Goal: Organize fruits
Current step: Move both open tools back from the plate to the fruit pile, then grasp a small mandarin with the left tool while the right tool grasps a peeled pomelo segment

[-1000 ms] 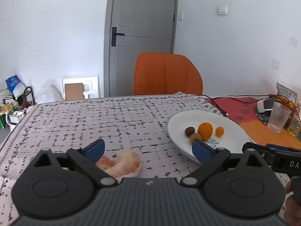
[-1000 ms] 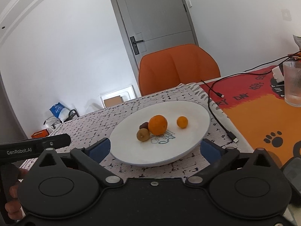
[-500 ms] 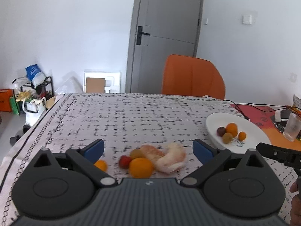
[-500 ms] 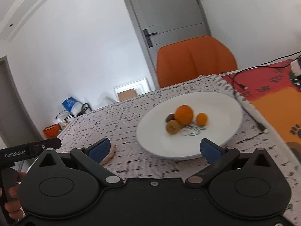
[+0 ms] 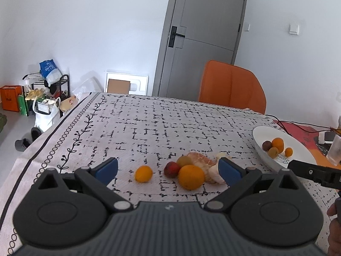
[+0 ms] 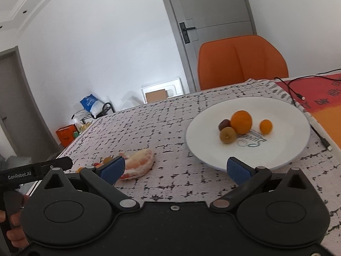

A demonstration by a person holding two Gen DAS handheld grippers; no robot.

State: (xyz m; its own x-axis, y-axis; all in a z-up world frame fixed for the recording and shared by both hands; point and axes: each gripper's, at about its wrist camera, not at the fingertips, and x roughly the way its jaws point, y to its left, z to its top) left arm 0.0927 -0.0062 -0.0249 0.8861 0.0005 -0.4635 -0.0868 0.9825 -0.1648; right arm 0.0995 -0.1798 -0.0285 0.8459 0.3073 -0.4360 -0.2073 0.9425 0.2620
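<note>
Nearest, left gripper [image 5: 168, 168] and right gripper [image 6: 174, 167], jaws spread, holding nothing. Just beyond, loose on the tablecloth [image 5: 149, 125]: orange [image 5: 191, 177], small orange [image 5: 143, 173], reddish fruit [image 5: 171, 169], perhaps a peeled grapefruit [image 5: 200, 162]. Farther right, plate [image 6: 283, 115] holding four fruits.

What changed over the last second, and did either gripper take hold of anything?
The left gripper swung left, away from the plate; the loose fruit cluster around the large orange now sits between its open fingers. The right gripper also turned left, bringing the peeled citrus into view. Nothing was grasped or released. The four fruits on the plate stayed put.
</note>
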